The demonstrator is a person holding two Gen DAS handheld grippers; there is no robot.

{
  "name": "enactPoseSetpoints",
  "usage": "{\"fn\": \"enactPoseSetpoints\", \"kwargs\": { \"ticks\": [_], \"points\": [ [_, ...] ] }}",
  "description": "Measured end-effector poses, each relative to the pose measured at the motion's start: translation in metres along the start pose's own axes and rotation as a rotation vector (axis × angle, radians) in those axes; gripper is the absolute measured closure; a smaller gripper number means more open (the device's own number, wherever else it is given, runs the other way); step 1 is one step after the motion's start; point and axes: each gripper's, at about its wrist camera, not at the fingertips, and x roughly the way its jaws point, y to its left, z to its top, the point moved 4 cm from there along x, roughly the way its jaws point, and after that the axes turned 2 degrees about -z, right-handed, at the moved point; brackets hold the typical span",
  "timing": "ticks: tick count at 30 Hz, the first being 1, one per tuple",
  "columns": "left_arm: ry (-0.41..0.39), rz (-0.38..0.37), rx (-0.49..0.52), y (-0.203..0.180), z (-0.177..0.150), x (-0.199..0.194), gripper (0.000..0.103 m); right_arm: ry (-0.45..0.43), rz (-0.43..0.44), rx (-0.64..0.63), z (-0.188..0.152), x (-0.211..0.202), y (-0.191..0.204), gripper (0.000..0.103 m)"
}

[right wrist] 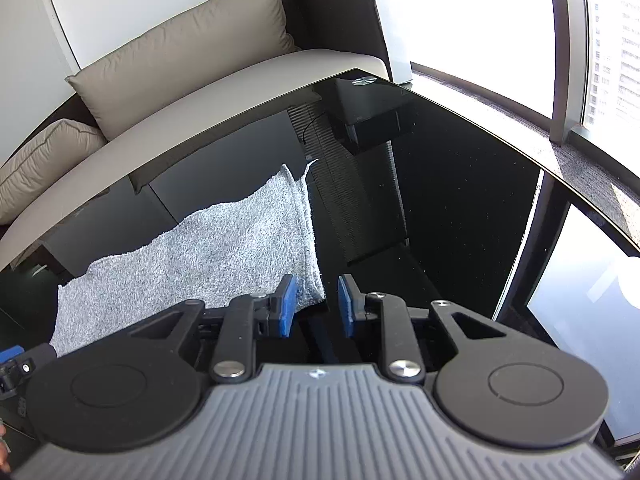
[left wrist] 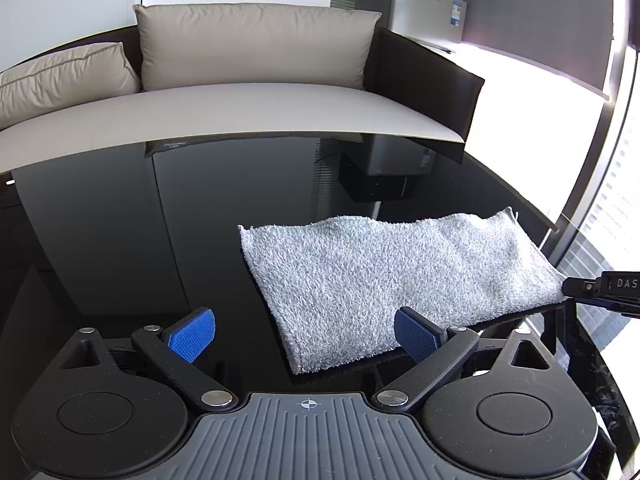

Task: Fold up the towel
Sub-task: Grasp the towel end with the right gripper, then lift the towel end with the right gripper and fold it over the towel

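Observation:
A grey fluffy towel (left wrist: 400, 276) lies folded into a long strip on the black glass table (left wrist: 160, 240). My left gripper (left wrist: 304, 340) stands wide open just above the table. The towel's near left corner lies between its blue pads (left wrist: 192, 340), touching neither. In the right wrist view the towel (right wrist: 200, 252) stretches off to the left. My right gripper (right wrist: 316, 308) is at the towel's near right corner with its jaws close together. A dark gap shows between the pads (right wrist: 288, 308), and the corner lies at the left pad's tip, not pinched. The right gripper's tip (left wrist: 592, 288) also shows at the towel's right end.
A sofa with beige cushions (left wrist: 256, 44) runs along the table's far edge. The table's right edge (right wrist: 520, 248) borders a bright window and grey carpet. A small silver fridge (left wrist: 428, 8) stands in the far corner. A round metal disc (right wrist: 365, 81) sits at the table's far corner.

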Motion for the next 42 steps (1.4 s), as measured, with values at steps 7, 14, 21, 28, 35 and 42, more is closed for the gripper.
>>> {"fn": "enactPoseSetpoints", "kwargs": {
  "ticks": [7, 14, 21, 28, 35, 42],
  "points": [
    [0.002, 0.002, 0.006, 0.000, -0.001, -0.001, 0.008, 0.030, 0.044, 0.106, 0.000, 0.006, 0.001, 0.096],
    [0.005, -0.001, 0.016, -0.001, -0.001, 0.001, 0.008, 0.021, 0.043, 0.185, 0.002, 0.006, -0.009, 0.098],
    [0.003, 0.001, 0.031, -0.001, -0.002, -0.001, 0.008, -0.006, 0.003, 0.180, 0.005, -0.007, -0.024, 0.098],
    [0.002, 0.006, 0.043, -0.003, -0.006, -0.005, 0.008, -0.046, -0.046, 0.199, 0.010, -0.020, -0.049, 0.098],
    [0.003, 0.012, 0.054, -0.004, -0.011, -0.008, 0.008, -0.095, -0.021, 0.196, 0.015, -0.029, -0.050, 0.098],
    [-0.007, 0.052, 0.021, 0.006, -0.009, -0.014, 0.008, -0.143, 0.042, 0.140, 0.023, -0.034, -0.024, 0.098]
  ]
}}
